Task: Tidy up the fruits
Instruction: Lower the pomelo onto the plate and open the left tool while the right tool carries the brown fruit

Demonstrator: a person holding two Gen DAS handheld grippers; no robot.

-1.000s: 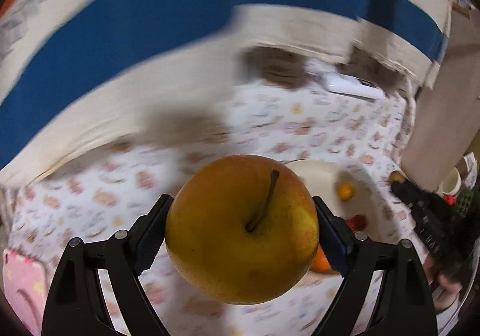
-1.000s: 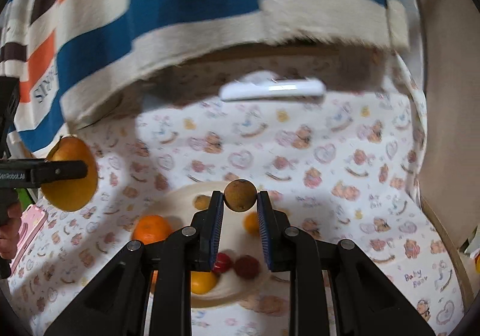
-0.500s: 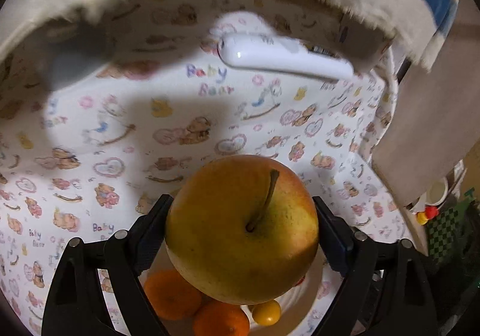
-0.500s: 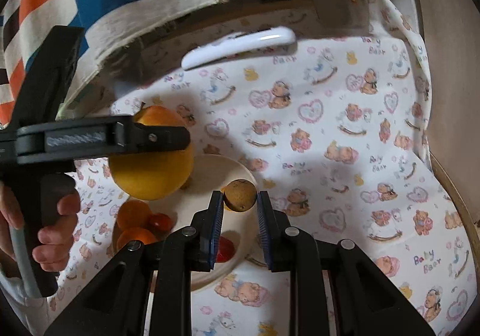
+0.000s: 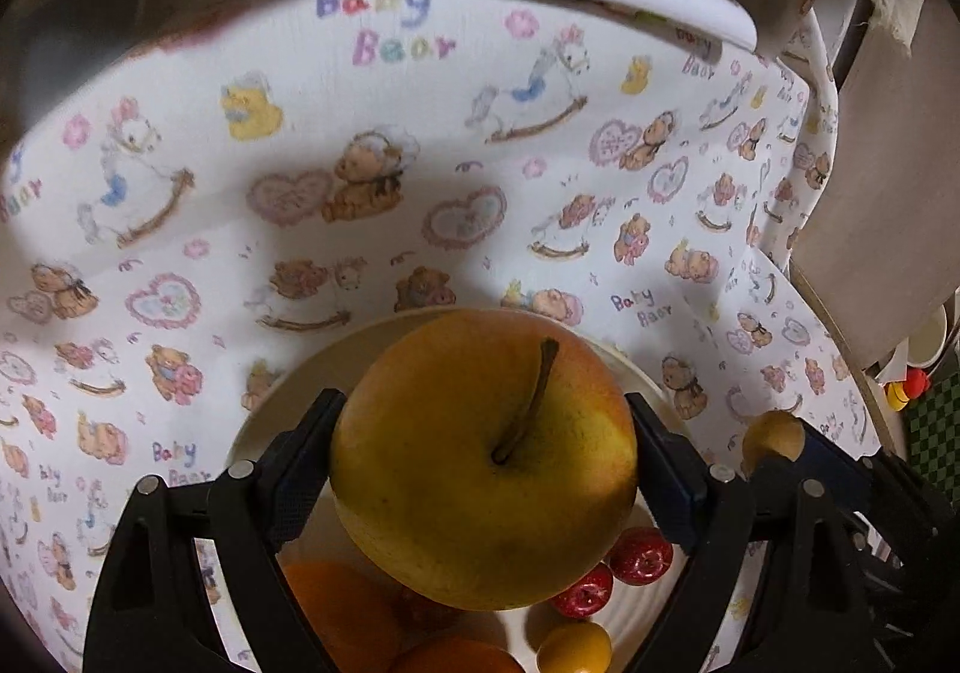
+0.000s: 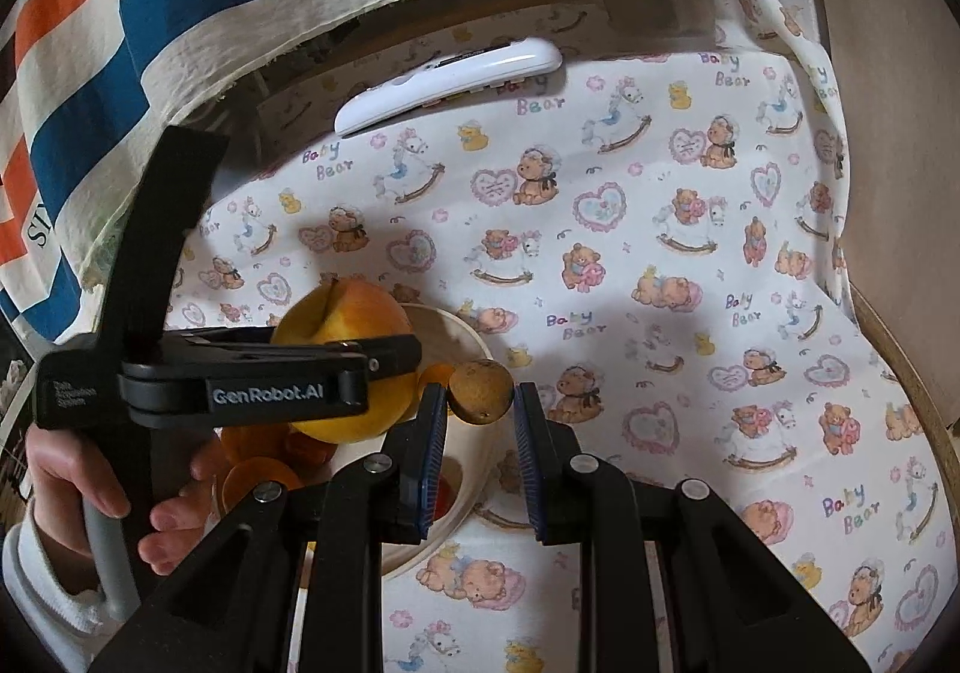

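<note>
My left gripper (image 5: 483, 463) is shut on a large yellow apple (image 5: 483, 457) and holds it above a cream plate (image 5: 264, 409). The plate holds oranges (image 5: 342, 613), two small red fruits (image 5: 639, 556) and a small yellow fruit (image 5: 573, 646). My right gripper (image 6: 480, 403) is shut on a small brown round fruit (image 6: 480, 391), just right of the plate (image 6: 474, 337) and beside the left gripper (image 6: 270, 379). The apple (image 6: 354, 313) shows there too, over the plate. The brown fruit also shows in the left wrist view (image 5: 774, 436).
A white remote (image 6: 450, 81) lies at the far side of the bear-print cloth (image 6: 660, 253). A striped blue, orange and cream fabric (image 6: 150, 12) hangs at the back left. A brown panel (image 6: 888, 132) borders the right side.
My left gripper has carried the apple to the right and down over the plate. My right gripper with the brown fruit has come down to the plate's right edge.
</note>
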